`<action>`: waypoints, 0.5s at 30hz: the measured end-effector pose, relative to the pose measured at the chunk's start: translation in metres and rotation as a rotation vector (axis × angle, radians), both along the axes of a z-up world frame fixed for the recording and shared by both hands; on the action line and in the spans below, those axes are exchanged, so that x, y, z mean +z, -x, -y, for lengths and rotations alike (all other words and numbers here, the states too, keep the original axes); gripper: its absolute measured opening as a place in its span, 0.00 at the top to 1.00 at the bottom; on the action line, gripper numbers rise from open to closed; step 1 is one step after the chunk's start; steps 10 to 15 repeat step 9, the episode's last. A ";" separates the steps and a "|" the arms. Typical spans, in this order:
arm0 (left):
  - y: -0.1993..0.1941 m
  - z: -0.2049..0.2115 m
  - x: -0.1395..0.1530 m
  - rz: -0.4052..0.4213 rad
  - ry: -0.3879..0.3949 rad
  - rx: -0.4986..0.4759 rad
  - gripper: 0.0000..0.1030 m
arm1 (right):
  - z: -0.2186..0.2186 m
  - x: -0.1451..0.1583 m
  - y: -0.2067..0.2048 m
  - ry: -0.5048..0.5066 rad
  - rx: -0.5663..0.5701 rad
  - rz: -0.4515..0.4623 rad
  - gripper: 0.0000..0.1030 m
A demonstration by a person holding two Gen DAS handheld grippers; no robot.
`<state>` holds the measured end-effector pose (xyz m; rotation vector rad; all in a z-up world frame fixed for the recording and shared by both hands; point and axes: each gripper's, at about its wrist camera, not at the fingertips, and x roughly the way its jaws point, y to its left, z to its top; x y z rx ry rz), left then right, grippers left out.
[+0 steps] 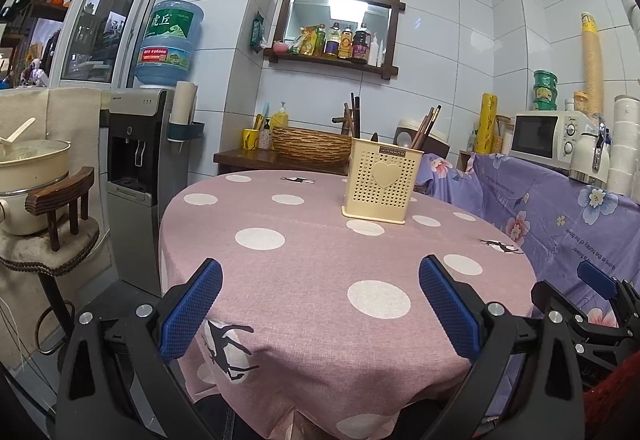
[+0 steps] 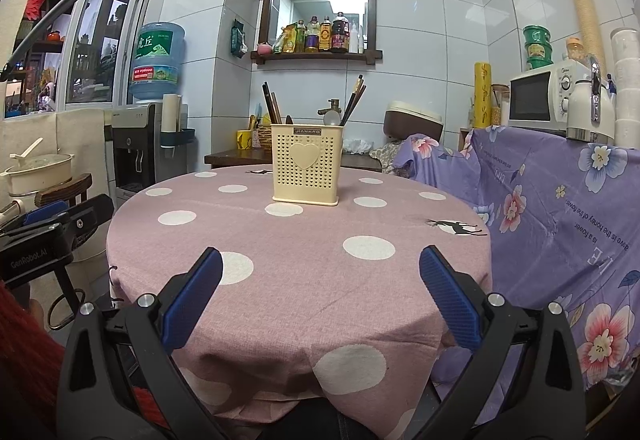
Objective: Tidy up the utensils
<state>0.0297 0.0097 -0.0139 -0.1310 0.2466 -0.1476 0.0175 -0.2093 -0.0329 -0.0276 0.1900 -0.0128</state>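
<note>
A cream perforated utensil holder [image 1: 380, 184] with a heart on its front stands on the far part of the round table [image 1: 320, 272], also in the right wrist view [image 2: 306, 165]. Dark chopsticks [image 2: 354, 100] and more utensils [image 2: 271, 107] stick up out of it; chopsticks also show in the left wrist view [image 1: 427, 126]. My left gripper [image 1: 320, 272] is open and empty above the table's near edge. My right gripper [image 2: 320, 260] is open and empty, also near the front edge, beside the left one.
The table has a pink polka-dot cloth [image 2: 296, 260]. A purple floral cloth [image 2: 560, 208] covers a counter at right with a microwave [image 2: 540, 100] and a white kettle [image 2: 588, 112]. A water dispenser [image 1: 136, 160] and a stool with a pot [image 1: 32, 168] stand left.
</note>
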 end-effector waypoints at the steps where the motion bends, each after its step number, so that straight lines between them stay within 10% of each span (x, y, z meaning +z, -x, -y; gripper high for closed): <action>1: -0.001 0.000 0.000 -0.003 0.000 0.000 0.05 | 0.000 0.000 0.000 -0.001 0.001 -0.001 0.06; 15: -0.002 -0.001 0.001 -0.010 0.002 0.006 0.05 | 0.001 0.000 0.000 -0.003 0.006 -0.006 0.06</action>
